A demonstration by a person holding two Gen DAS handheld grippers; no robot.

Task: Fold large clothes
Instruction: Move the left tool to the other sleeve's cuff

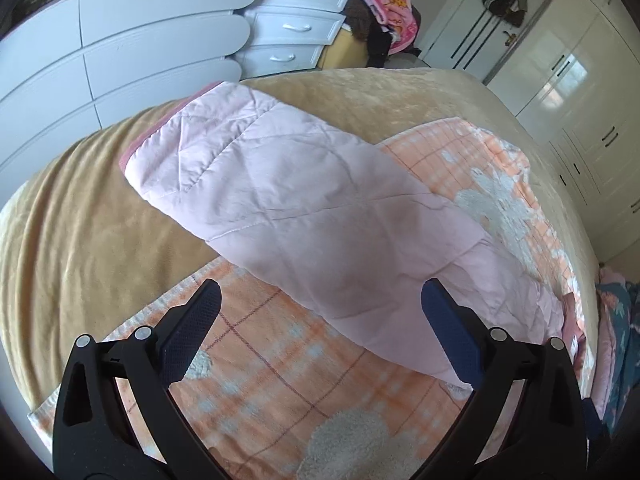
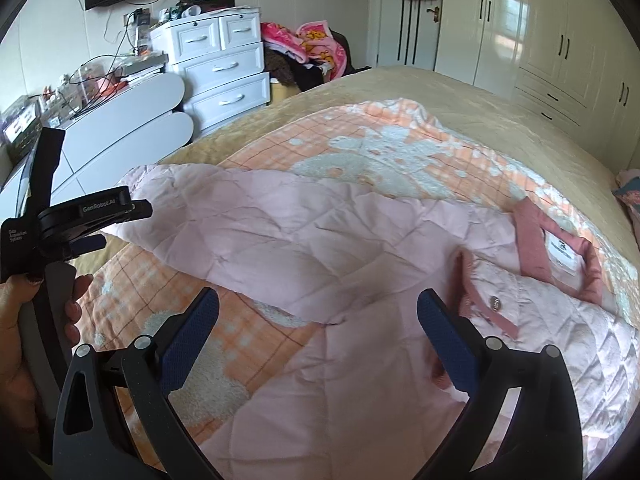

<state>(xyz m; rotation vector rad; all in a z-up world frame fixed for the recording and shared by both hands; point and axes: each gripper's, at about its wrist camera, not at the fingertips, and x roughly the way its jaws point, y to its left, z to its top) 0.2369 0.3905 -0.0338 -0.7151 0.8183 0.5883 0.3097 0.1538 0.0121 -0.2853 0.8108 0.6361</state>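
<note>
The pink quilted jacket (image 2: pixel 360 248) lies spread on the orange checked blanket (image 2: pixel 400 140) across the bed (image 2: pixel 500 120), collar (image 2: pixel 560 248) facing up, one sleeve (image 1: pixel 280 200) stretched out sideways. Both the left gripper (image 1: pixel 320 304) and the right gripper (image 2: pixel 318 308) hang above it, jaws wide, holding nothing. I'd say the sleeve fold comes next: the left needs to pinch the cuff and carry it over the body.

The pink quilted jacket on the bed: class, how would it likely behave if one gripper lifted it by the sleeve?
The pink quilted jacket would probably flop and drape: its sleeve already lies creased. The puffy padding suggests it is light for its bulk. Its smooth fabric may slip between the right gripper pads.
</note>
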